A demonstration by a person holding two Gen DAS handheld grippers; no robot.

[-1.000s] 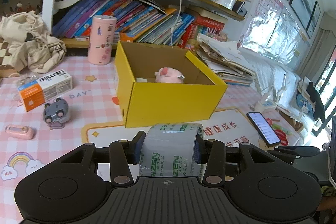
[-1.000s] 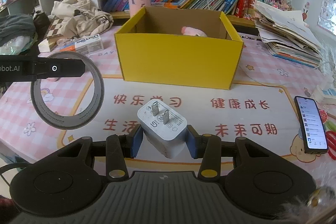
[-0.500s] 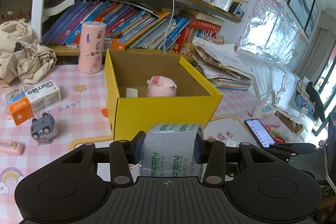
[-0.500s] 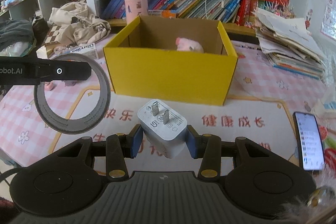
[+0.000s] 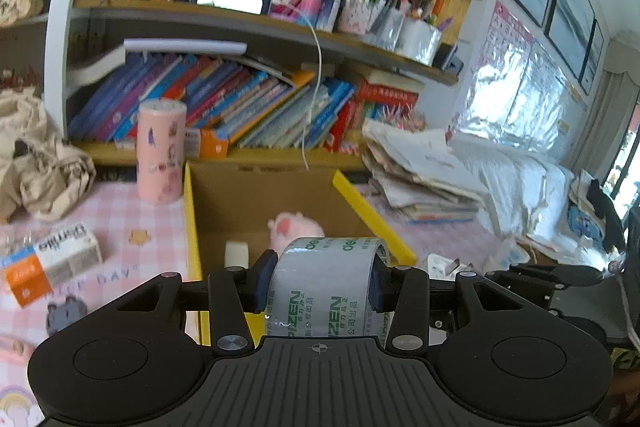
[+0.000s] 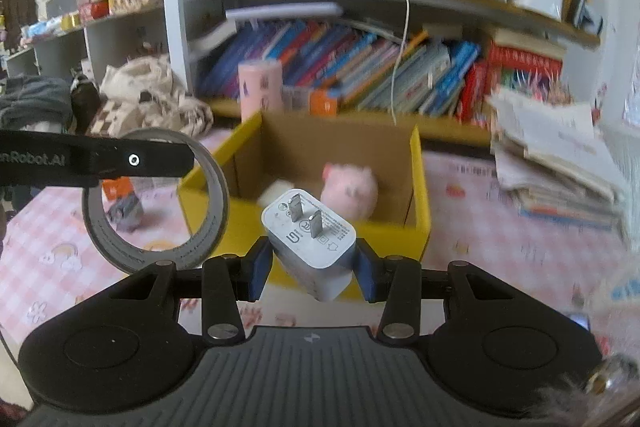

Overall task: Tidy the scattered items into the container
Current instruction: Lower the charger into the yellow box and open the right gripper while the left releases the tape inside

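Observation:
My left gripper (image 5: 319, 277) is shut on a roll of clear packing tape (image 5: 326, 291) with green lettering, held just above the near wall of the yellow cardboard box (image 5: 191, 227). My right gripper (image 6: 312, 269) is shut on a white plug charger (image 6: 310, 243), prongs up, in front of the same box (image 6: 420, 187). Inside the box lie a pink plush toy (image 6: 352, 187) and a small white item (image 5: 237, 253). In the right wrist view the tape roll (image 6: 160, 203) and a left finger (image 6: 96, 161) show at the left.
A pink cylinder (image 5: 160, 147) stands behind the box by a full bookshelf (image 5: 240, 99). On the checked mat at the left are a white-orange carton (image 5: 52, 263), a small grey toy car (image 5: 66, 311) and a beige cloth bag (image 5: 36, 167). Stacked papers (image 5: 420, 179) lie at the right.
Both grippers have risen and come closer to the box, each keeping its load. The box's inside now shows from higher up, and the tape roll hangs over its near edge.

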